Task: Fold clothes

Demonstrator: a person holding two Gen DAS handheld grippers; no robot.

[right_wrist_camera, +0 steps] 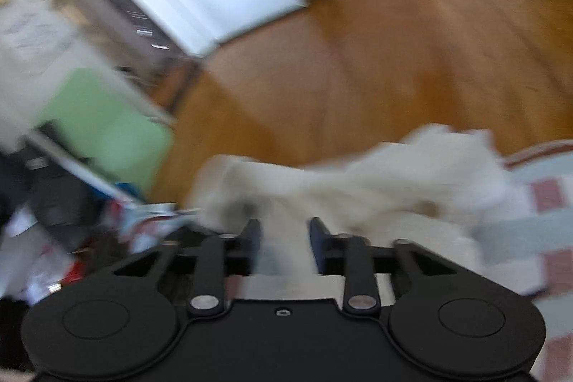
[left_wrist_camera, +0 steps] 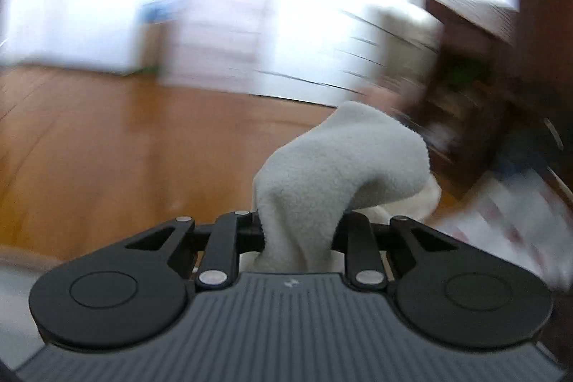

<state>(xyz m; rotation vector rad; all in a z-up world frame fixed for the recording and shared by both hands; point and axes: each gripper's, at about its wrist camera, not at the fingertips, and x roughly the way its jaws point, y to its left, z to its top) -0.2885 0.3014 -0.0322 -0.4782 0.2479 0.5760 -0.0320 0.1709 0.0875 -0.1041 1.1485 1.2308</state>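
Observation:
In the left wrist view a pale grey-white fleece garment (left_wrist_camera: 343,167) bulges up out of my left gripper (left_wrist_camera: 299,231). Its jaws are shut on a bunch of the fabric, which hides the fingertips. The cloth droops away to the right, over the wooden floor (left_wrist_camera: 125,138). The right wrist view shows the same white garment (right_wrist_camera: 376,188) as a rumpled, blurred heap just ahead of my right gripper (right_wrist_camera: 284,231). That gripper's black fingers (right_wrist_camera: 252,235) stand apart. Pale cloth shows in the gap, and I see no pinch on it.
A checked red, white and grey mat (right_wrist_camera: 544,203) lies at the right under the garment. At the left are a green panel (right_wrist_camera: 107,127) and cluttered bags and papers (right_wrist_camera: 43,256). Dark wooden furniture (left_wrist_camera: 483,67) stands to the right. Both pictures are smeared by motion.

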